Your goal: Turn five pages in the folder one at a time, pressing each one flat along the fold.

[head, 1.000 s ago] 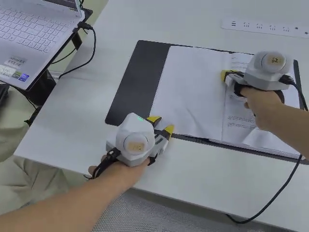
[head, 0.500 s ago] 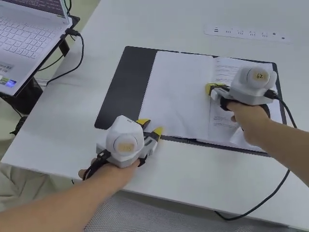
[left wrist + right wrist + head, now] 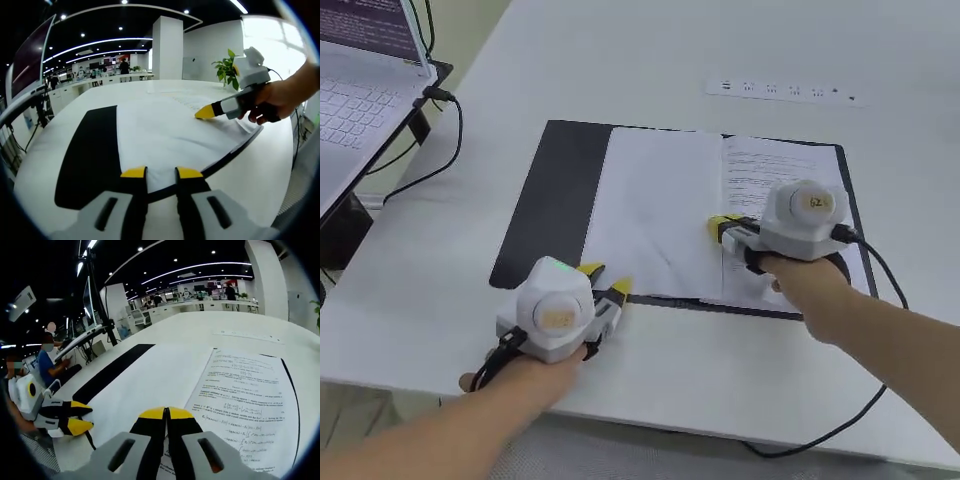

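White workbench (image 3: pixel 720 60): my right gripper (image 3: pixel 721 229), jaws together, rested on the folder's (image 3: pixel 550 200) fold. My left gripper (image 3: pixel 605 278), jaws apart, sat at seven o'clock. The pages (image 3: pixel 650 200) looked thin and floppy, probably best pinched at a corner.

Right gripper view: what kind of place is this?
Probably an open-plan office or lab. Rows of desks stand behind with a seated person, strip lights run across the ceiling, and the white workbench carries a laptop and a power strip.
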Available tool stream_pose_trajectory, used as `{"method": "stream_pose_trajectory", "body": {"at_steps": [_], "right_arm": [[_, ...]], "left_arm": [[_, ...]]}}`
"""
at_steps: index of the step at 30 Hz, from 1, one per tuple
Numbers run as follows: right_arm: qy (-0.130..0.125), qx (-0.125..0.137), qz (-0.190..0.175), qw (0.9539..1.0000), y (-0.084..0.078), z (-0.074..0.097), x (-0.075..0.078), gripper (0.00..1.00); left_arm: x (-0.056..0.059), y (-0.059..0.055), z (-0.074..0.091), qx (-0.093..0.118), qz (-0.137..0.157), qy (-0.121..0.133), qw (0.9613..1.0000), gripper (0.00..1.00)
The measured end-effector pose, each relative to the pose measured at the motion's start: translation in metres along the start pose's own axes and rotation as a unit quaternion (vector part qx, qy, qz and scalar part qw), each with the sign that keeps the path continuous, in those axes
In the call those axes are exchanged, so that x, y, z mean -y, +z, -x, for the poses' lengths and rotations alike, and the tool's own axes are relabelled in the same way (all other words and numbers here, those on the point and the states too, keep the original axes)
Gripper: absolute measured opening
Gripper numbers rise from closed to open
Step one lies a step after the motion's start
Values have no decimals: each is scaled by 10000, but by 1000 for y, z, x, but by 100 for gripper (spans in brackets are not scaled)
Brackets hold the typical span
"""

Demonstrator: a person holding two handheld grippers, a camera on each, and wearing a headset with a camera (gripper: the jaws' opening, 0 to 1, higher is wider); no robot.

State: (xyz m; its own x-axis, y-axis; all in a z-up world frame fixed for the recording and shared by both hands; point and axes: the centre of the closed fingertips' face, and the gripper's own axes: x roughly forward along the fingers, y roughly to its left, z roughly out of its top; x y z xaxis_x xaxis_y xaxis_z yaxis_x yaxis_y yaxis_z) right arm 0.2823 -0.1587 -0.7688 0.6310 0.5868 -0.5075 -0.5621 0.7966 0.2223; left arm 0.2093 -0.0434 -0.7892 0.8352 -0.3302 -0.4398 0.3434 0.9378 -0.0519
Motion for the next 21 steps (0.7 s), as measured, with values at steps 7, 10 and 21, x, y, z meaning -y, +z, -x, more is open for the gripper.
{"method": "stream_pose_trajectory", "body": {"at_steps": [7,10,21], "right_arm": [[72,-156,126,9998,-17,12,-7,0],[74,-175,125,9997,-24,20,-11,0],[224,-389,304,9985,-49,41,-28,0]], "left_arm": [[0,1,1,-1,-8,-1,10000,20],[0,1,2,-1,2,1,10000,20],[1,2,3,-7,1,1,10000,20]]}}
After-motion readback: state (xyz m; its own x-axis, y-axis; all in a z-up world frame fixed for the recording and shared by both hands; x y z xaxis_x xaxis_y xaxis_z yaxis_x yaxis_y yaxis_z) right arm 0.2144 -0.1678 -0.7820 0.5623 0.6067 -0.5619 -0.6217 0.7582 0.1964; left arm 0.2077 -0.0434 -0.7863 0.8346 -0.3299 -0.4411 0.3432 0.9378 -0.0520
